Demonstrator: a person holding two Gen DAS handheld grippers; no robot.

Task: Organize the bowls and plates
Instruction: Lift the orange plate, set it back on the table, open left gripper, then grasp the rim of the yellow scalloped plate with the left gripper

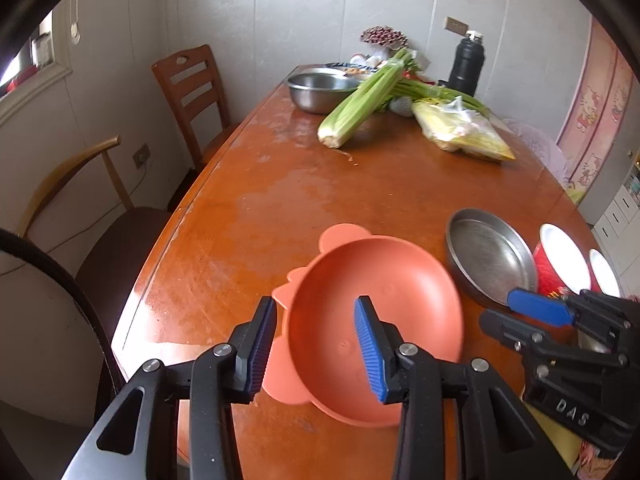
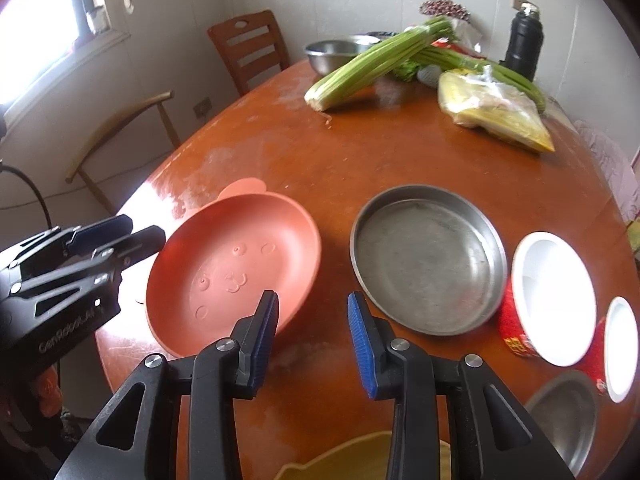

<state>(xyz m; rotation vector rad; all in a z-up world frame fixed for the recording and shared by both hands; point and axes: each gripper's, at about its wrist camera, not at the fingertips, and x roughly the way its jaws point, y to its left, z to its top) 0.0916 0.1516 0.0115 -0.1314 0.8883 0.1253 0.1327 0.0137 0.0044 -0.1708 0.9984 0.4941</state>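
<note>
An orange bear-faced bowl (image 1: 376, 312) (image 2: 236, 264) rests on a matching eared orange plate (image 1: 280, 380) near the table's front edge. My left gripper (image 1: 315, 304) (image 2: 146, 229) hovers open over the bowl's left rim, one pad outside and one over the inside, neither pressing. To the bowl's right lies a round steel pan (image 1: 492, 260) (image 2: 428, 256). My right gripper (image 2: 313, 296) (image 1: 508, 312) stands open above bare table between bowl and pan, holding nothing. Two red bowls with white insides (image 2: 556, 296) (image 2: 620, 344) lean right of the pan.
A small steel plate (image 2: 564, 416) and a yellow plate (image 2: 360, 456) lie by the near edge. Celery (image 1: 360, 100), a steel mixing bowl (image 1: 320, 88), a bagged yellow bundle (image 1: 460, 128) and a black flask (image 1: 466, 64) crowd the far end of the wooden table (image 1: 260, 208). Two chairs (image 1: 192, 92) stand left.
</note>
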